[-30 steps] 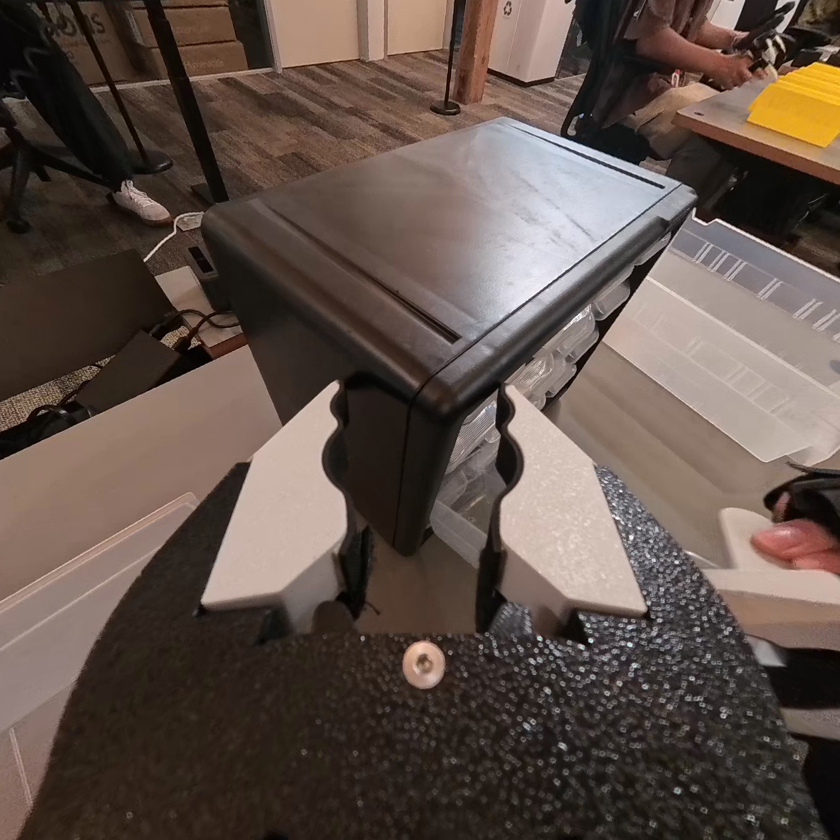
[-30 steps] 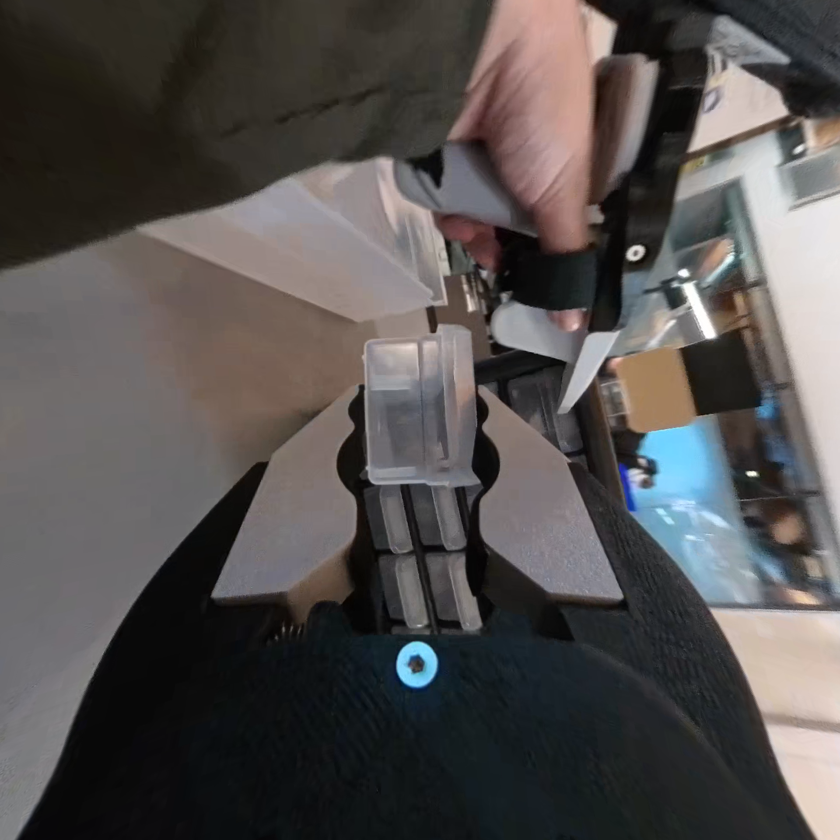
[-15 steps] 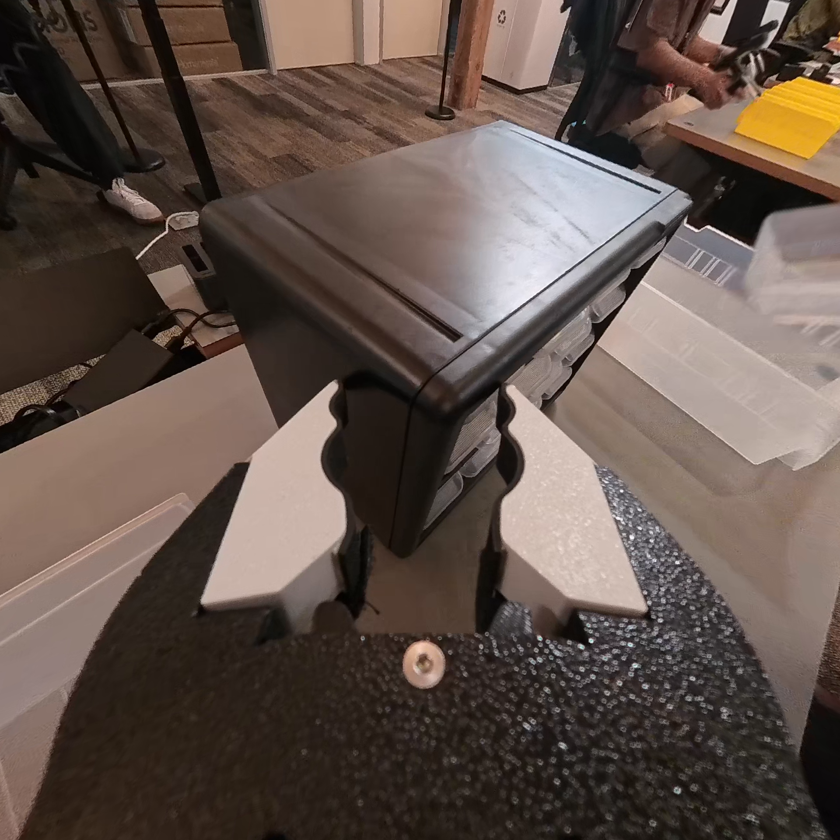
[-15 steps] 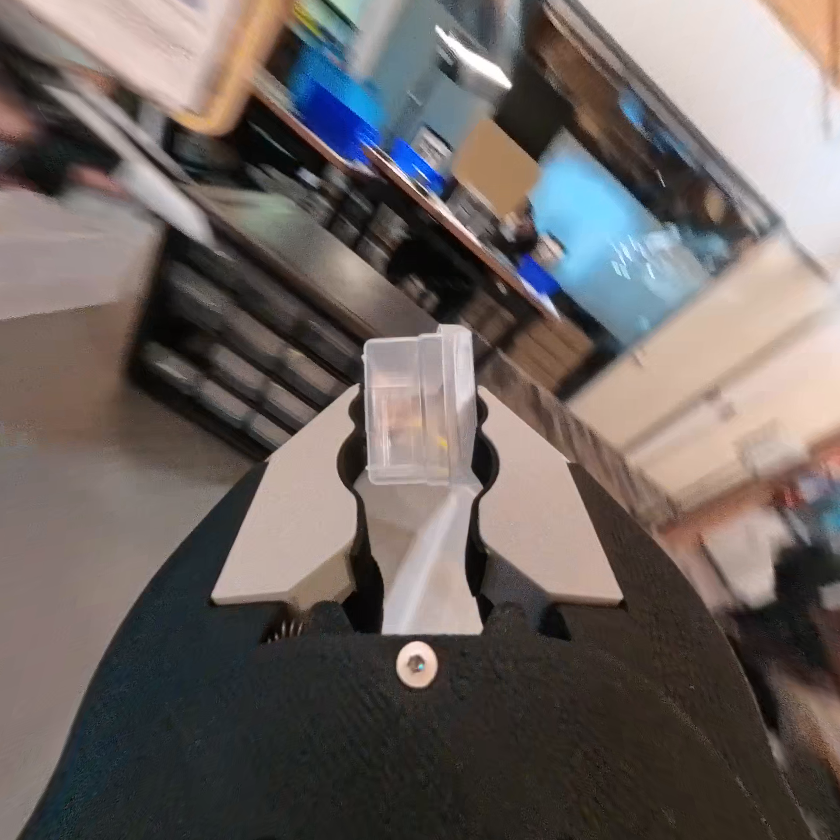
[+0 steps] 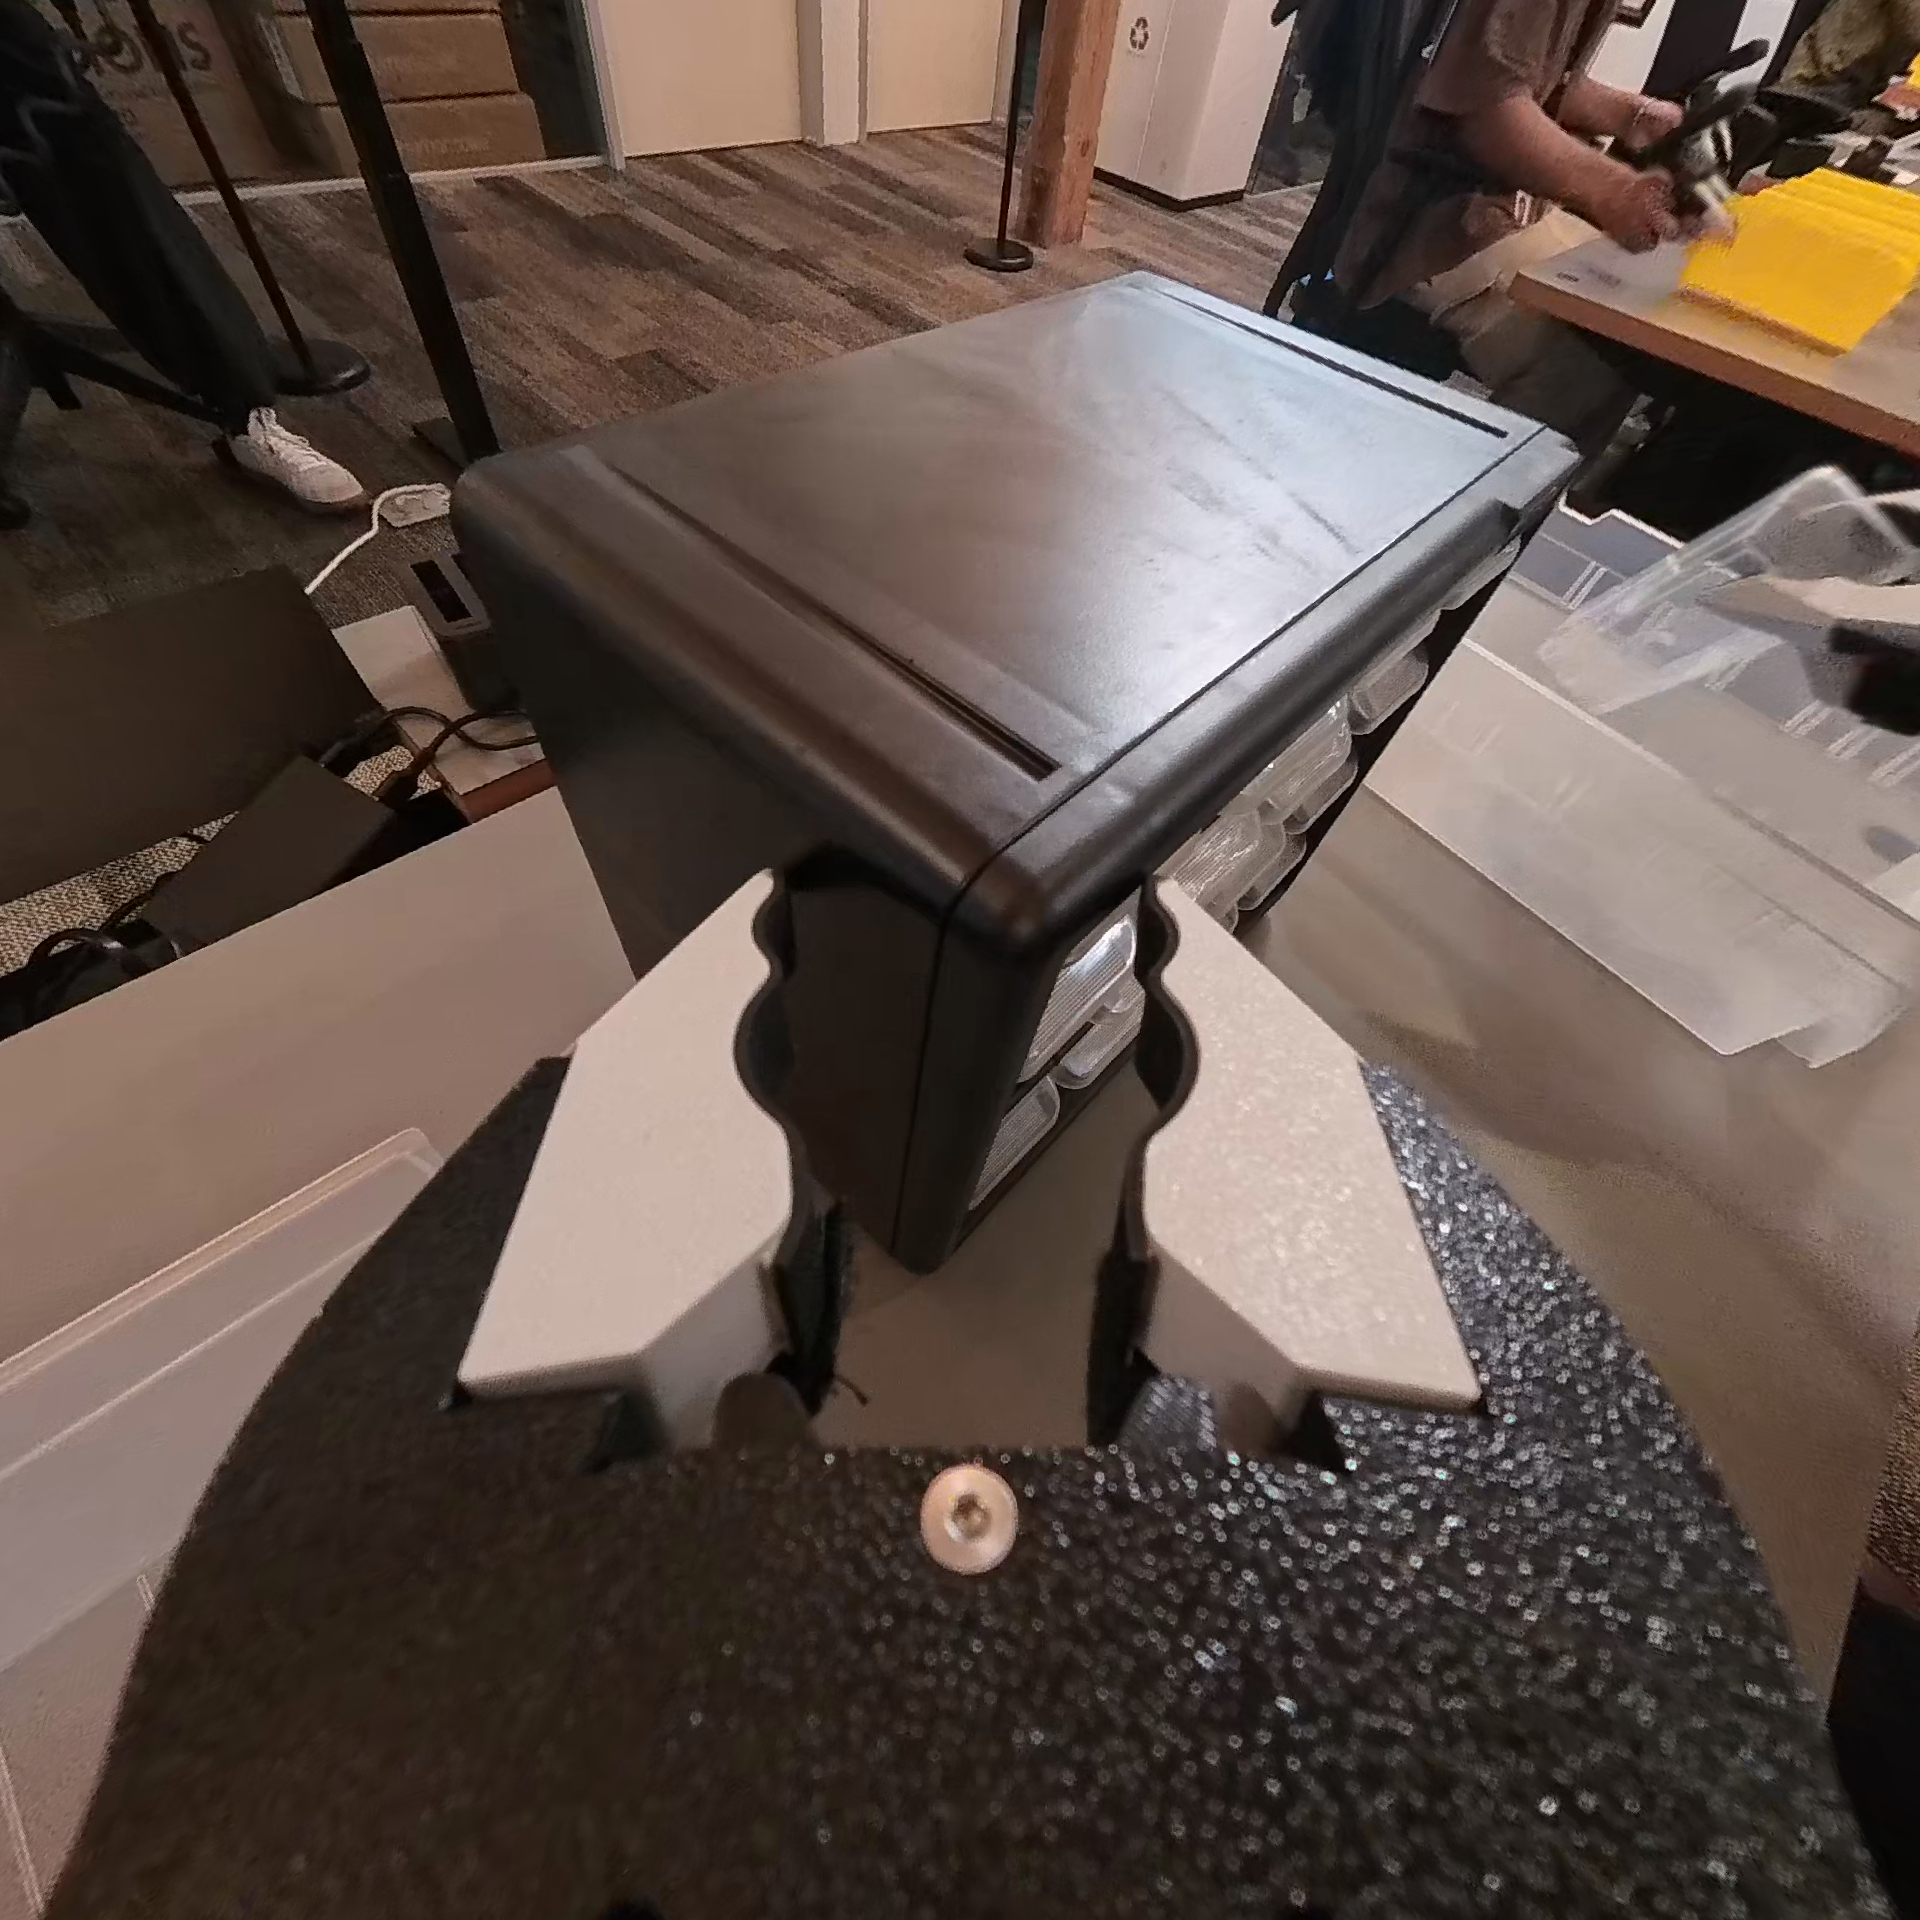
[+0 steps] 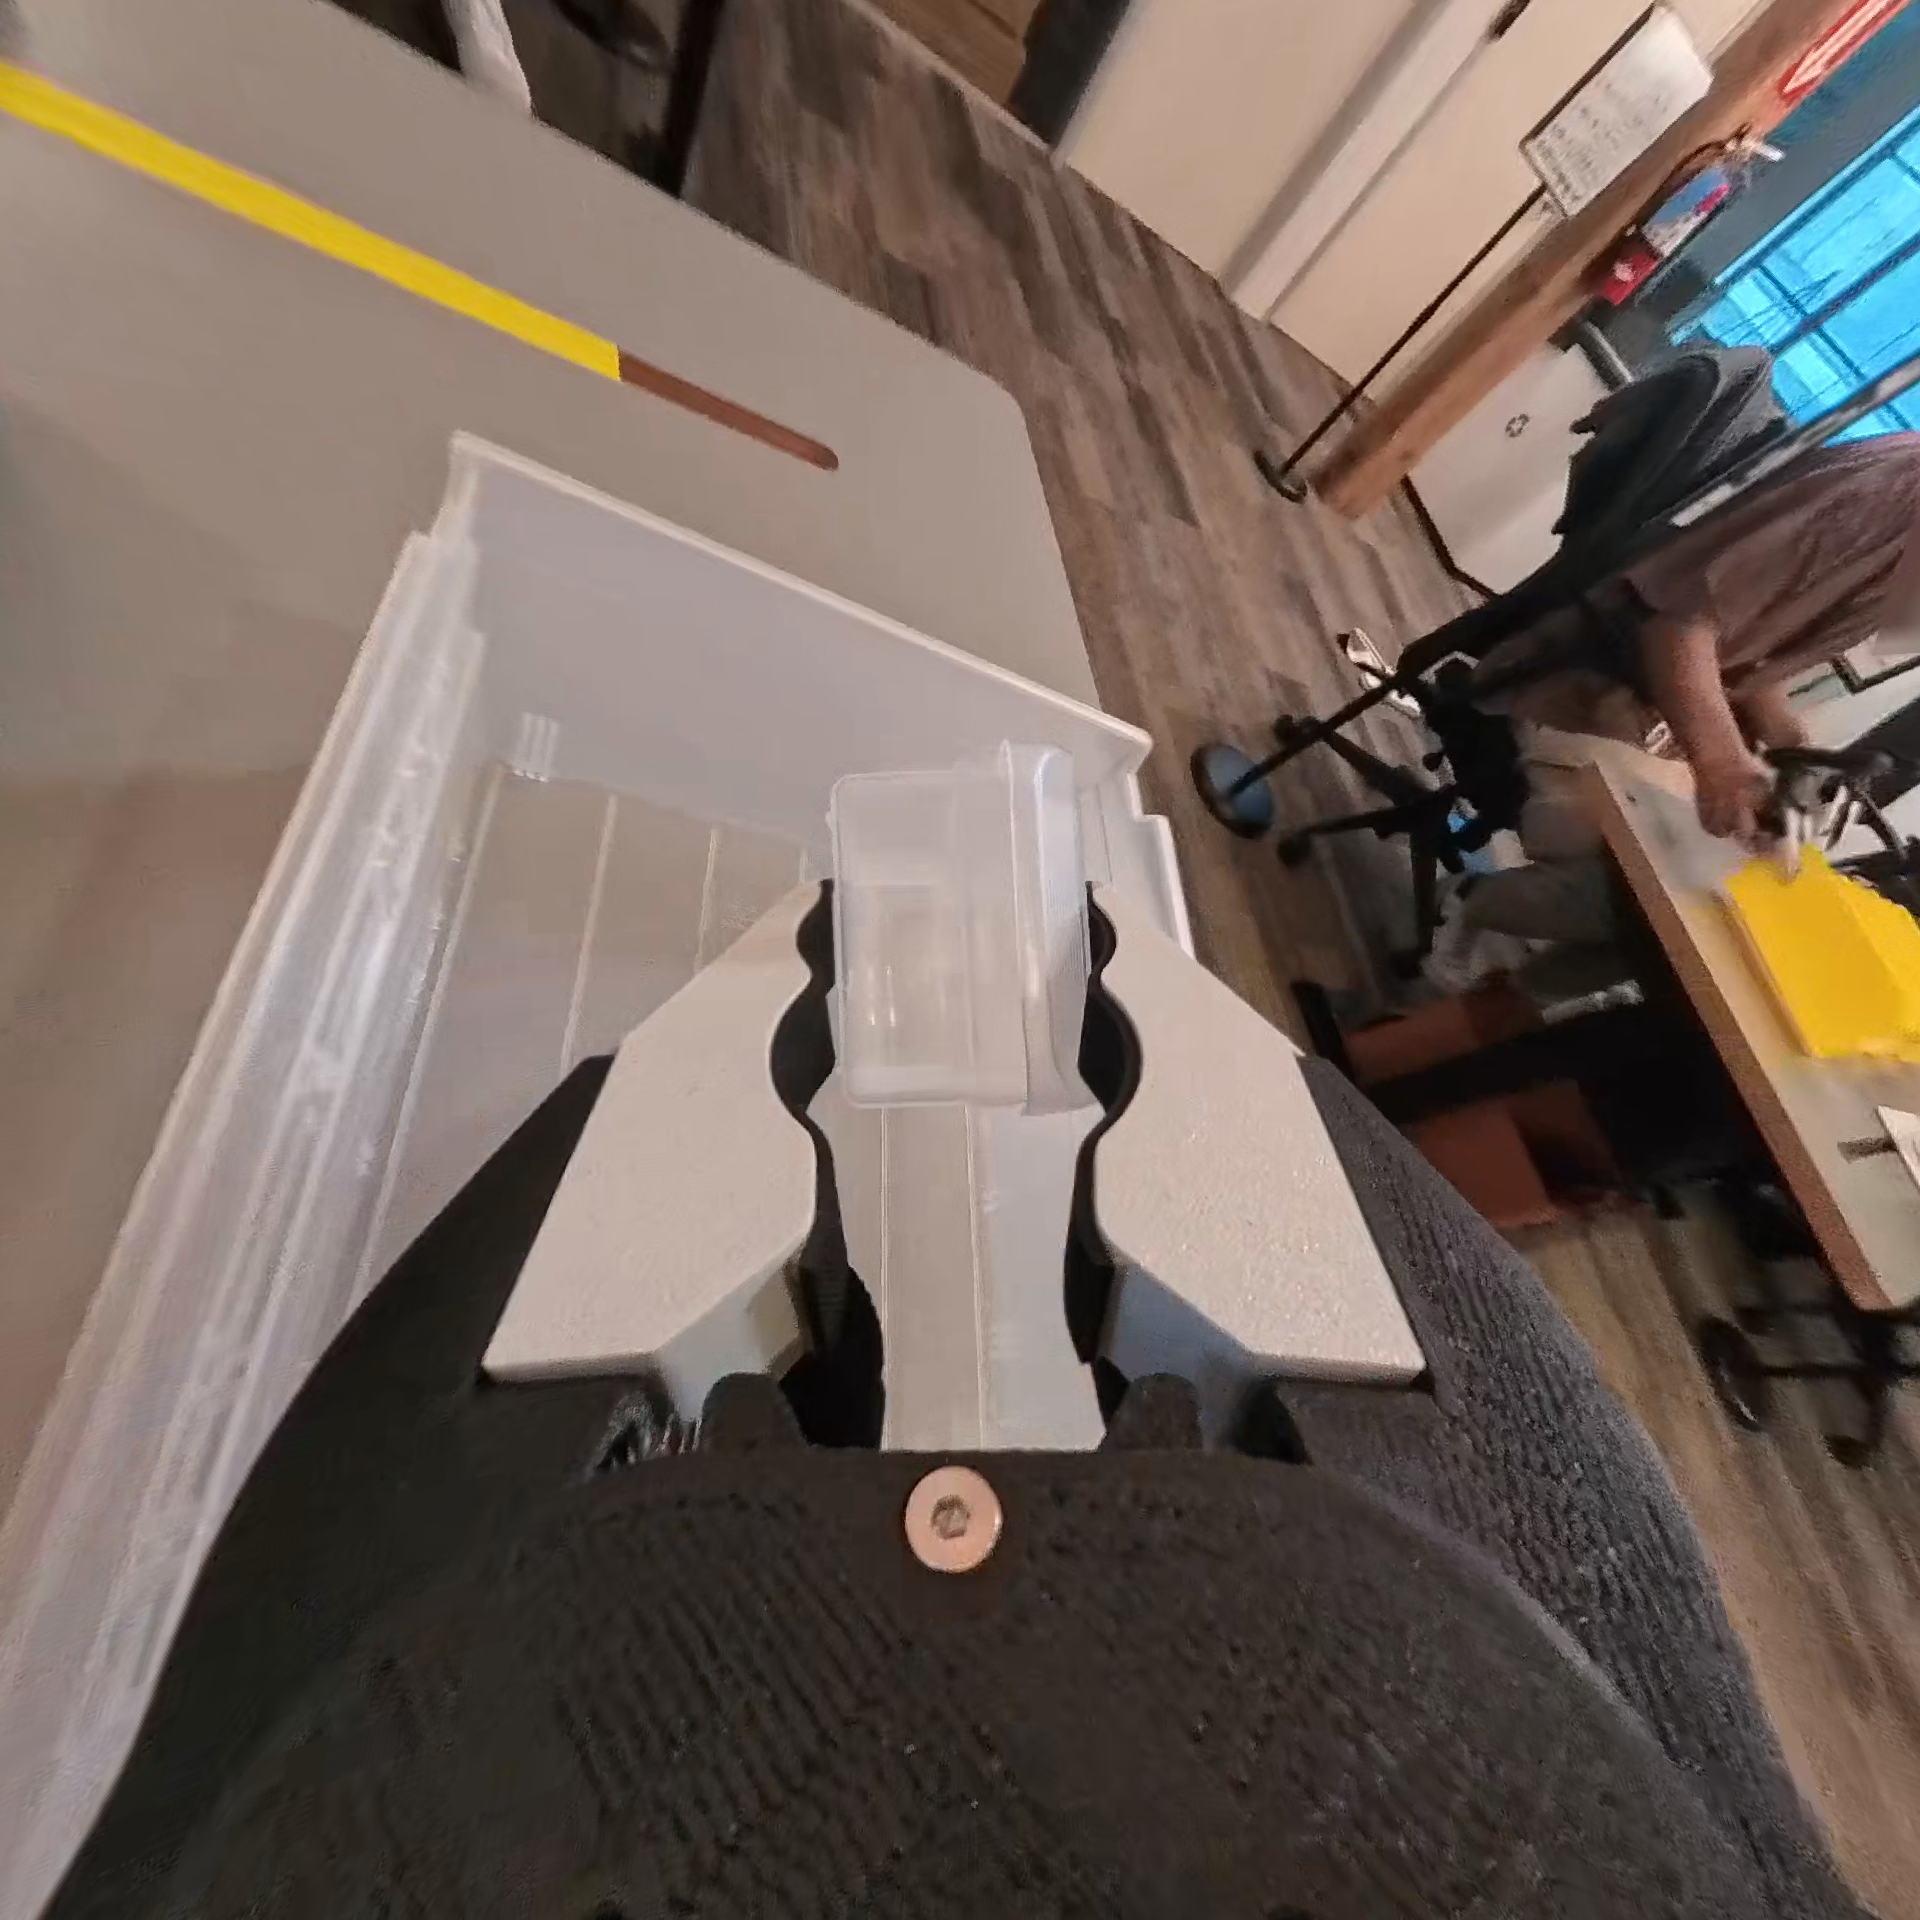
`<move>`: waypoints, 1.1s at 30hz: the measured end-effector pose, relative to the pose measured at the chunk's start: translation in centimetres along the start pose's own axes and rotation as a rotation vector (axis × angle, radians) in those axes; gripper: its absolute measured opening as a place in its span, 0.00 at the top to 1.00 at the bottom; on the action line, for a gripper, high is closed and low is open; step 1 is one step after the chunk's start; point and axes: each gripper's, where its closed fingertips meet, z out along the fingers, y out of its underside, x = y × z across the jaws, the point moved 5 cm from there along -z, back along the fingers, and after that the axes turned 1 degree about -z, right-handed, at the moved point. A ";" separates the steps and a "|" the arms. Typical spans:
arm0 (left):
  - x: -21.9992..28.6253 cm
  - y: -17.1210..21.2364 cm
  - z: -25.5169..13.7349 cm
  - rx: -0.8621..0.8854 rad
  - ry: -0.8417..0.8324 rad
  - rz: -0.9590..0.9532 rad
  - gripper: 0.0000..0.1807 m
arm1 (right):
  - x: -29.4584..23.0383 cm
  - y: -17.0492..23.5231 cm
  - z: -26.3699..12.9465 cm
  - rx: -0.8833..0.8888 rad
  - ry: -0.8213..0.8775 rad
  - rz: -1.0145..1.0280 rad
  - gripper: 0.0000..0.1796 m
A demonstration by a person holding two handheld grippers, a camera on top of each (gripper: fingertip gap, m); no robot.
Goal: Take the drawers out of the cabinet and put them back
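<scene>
While the left gripper (image 5: 961, 971) sits low at the near corner of the black cabinet (image 5: 997, 582), its two grey fingers (image 5: 665, 1164) stand one on each side of that corner. One finger is by the dark side wall and the other is by the front with the little drawers. It is hard to tell if the fingers are really pressing on the cabinet or only sitting beside it. The cabinet stands upright on the pale table (image 5: 260, 1070). Its long flat top runs away from the camera, toward the far right. Its front faces right, and rows of small clear drawers (image 5: 1288, 779) show there, all pushed in as far as can be seen. The right gripper (image 6: 958, 966) is squeezed tight on one small clear drawer (image 6: 935, 935). This drawer is out of the cabinet and up in the air. Its long side points away from the camera, straight out along the fingers, and its thicker front end with the lip is turned to the right. Under it lies a big clear plastic bin (image 6: 343, 935) on the table, and the drawer hangs over the far part of that bin. In the left wrist view the same drawer shows blurry at the far right edge, above the bin and well apart from the cabinet. Farther off, a person (image 6: 1766, 582) sits at another table with yellow things (image 6: 1849, 966) on it.
</scene>
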 end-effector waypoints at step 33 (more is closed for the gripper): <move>-0.1 0.1 0.1 -0.002 0.021 -0.010 0.64 | -3.8 5.4 4.1 -0.302 -0.437 -0.057 1.00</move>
